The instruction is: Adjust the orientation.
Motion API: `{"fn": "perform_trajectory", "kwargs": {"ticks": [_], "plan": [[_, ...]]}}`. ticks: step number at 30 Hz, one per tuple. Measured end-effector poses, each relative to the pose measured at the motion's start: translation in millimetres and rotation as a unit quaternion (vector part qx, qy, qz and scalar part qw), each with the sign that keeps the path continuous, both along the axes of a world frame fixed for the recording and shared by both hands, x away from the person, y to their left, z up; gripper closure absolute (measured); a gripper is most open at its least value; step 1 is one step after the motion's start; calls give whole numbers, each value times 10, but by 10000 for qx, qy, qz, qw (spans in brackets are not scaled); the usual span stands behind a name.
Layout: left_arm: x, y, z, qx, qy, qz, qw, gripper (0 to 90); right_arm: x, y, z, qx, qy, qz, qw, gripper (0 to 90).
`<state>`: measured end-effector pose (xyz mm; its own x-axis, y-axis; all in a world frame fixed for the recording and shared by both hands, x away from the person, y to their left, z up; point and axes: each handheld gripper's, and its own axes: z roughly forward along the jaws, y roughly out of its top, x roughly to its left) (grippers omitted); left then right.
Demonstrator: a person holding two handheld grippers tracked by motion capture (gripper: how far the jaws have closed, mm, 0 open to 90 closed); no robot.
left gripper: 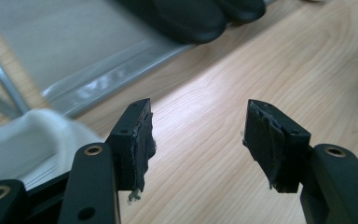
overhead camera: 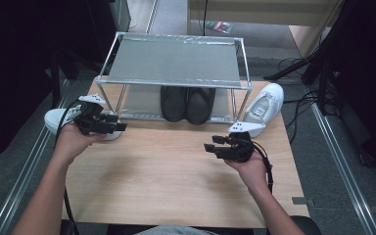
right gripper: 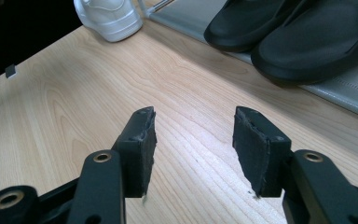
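A pair of black slippers point(overhead camera: 186, 104) sits on the lower shelf of a metal shoe rack point(overhead camera: 174, 83) at the back of the wooden table. One white sneaker point(overhead camera: 263, 107) leans by the rack's right leg. Another white sneaker point(overhead camera: 56, 119) lies at the table's left edge, partly hidden under my left gripper point(overhead camera: 120, 122). That gripper is open and empty, its jaws pointing right, with the sneaker point(left gripper: 23, 140) just beside its own left jaw. My right gripper point(overhead camera: 209, 143) hovers open over the bare tabletop right of centre, jaws pointing left, nothing between them.
The rack's top shelf point(overhead camera: 176, 61) is bare grey mesh. In the right gripper view the slippers point(right gripper: 298, 32) and a white sneaker point(right gripper: 109, 16) lie ahead. Dark stands and cables surround the table. Bare wood point(overhead camera: 166, 181) spreads across the near half.
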<state>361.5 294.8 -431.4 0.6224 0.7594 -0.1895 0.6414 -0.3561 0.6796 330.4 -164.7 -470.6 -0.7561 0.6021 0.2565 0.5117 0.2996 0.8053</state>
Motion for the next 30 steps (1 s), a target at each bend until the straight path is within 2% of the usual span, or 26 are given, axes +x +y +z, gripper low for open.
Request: {"fn": "perform_trajectory", "kwargs": {"ticks": [3,10,13,15,19,21,23,25,27,30], "plan": [[23,136,-14,-26,8,157,9999,424,-8,-3,-3,-5,9,-11,10000,498],[128,348,-111,117,115,513,9985,433,-32,-37,-16,-38,13,-60,10000,495],[189,351,-180,179,236,531,9982,444,-45,-48,-25,-55,33,-93,9999,494],[235,333,-242,171,239,569,9979,464,-54,-61,-30,-67,25,-121,9999,494],[326,295,-382,282,468,532,9971,495,-70,-87,-44,-79,37,-180,9998,494],[366,283,-442,331,517,530,9967,511,-73,-99,-51,-95,36,-198,9998,493],[410,265,-508,312,655,523,9960,532,-78,-115,-55,-101,28,-230,9997,493],[448,237,-552,392,779,474,9951,573,-83,-132,-60,-108,30,-252,9996,493],[469,205,-575,437,718,448,9955,592,-92,-149,-62,-100,36,-292,9995,493],[476,189,-593,492,655,473,9955,683,-108,-183,-62,-101,37,-361,9993,493]]}}
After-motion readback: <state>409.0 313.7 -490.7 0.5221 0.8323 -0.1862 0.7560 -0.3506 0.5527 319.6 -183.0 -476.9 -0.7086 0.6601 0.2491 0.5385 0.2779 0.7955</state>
